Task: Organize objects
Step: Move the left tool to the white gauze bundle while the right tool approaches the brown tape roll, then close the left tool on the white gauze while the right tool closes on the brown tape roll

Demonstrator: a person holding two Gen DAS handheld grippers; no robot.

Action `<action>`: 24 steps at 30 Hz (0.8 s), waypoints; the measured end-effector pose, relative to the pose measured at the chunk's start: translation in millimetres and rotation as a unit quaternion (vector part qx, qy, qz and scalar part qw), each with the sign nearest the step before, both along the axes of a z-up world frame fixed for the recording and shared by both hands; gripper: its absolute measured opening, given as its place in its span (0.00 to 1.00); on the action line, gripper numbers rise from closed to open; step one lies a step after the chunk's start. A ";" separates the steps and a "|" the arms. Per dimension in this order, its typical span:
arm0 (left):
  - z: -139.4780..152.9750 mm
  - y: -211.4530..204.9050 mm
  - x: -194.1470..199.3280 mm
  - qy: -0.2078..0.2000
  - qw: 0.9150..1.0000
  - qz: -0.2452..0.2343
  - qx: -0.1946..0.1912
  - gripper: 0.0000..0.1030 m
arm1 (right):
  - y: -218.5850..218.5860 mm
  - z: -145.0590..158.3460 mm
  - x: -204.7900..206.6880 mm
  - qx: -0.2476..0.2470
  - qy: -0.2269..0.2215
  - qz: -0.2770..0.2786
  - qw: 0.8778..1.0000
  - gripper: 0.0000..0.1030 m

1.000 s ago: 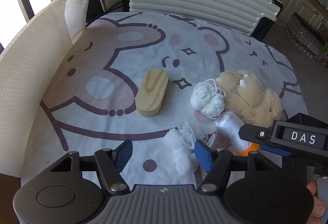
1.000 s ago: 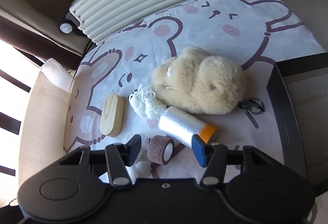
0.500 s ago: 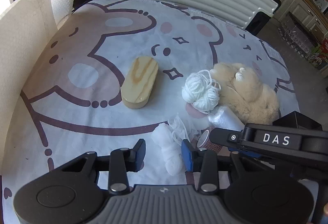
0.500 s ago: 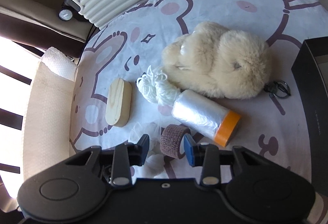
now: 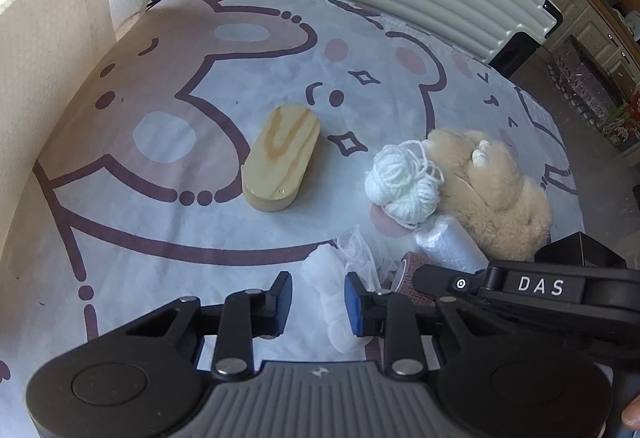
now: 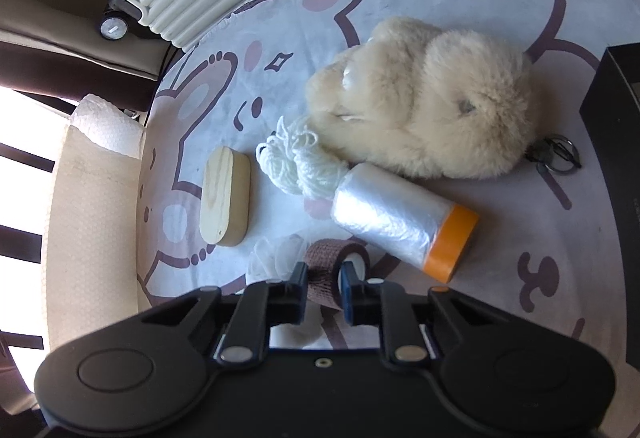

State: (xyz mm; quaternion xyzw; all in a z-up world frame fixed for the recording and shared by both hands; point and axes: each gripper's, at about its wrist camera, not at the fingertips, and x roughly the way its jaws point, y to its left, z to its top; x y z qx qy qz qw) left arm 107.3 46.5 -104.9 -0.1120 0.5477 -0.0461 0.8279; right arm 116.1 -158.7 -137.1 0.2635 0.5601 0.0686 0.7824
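Brown tape roll (image 6: 334, 265) sits clamped between the right claw (image 6: 323, 282) fingers; left claw (image 5: 316, 298) half-open around white mesh (image 5: 334, 292).

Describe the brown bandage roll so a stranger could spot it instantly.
Start at the fluffy cream plush toy; nearer lies a clear film roll with an orange end. Beside that, between the right gripper fingers, sits the brown bandage roll: small, crinkly, the only brown item.

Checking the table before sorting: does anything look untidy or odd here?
The white yarn ball is coming undone, with loose strands trailing toward the plush toy. A crumpled white mesh pouf lies between the left claw's fingers. Nothing looks spilled or broken.
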 end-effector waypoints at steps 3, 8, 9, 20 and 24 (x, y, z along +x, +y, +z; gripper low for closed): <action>-1.8 -1.7 1.0 0.003 1.000 0.001 0.001 0.29 | -0.6 3.5 -1.2 -0.007 -0.002 0.006 1.000 0.12; -6.7 -6.8 2.7 0.012 1.000 0.006 -0.003 0.29 | -4.4 11.8 -8.2 -0.023 -0.001 0.022 0.999 0.11; -7.7 -8.4 3.3 0.013 1.000 0.007 -0.004 0.29 | -4.6 12.5 -10.6 -0.027 0.002 0.028 0.999 0.11; -16.2 -30.6 7.5 0.021 1.000 0.008 -0.011 0.29 | -12.6 16.7 -25.6 -0.121 0.016 0.058 0.991 0.11; -19.4 -31.1 9.4 0.024 1.000 0.012 0.003 0.29 | -13.0 14.6 -25.0 -0.118 0.016 0.070 0.990 0.11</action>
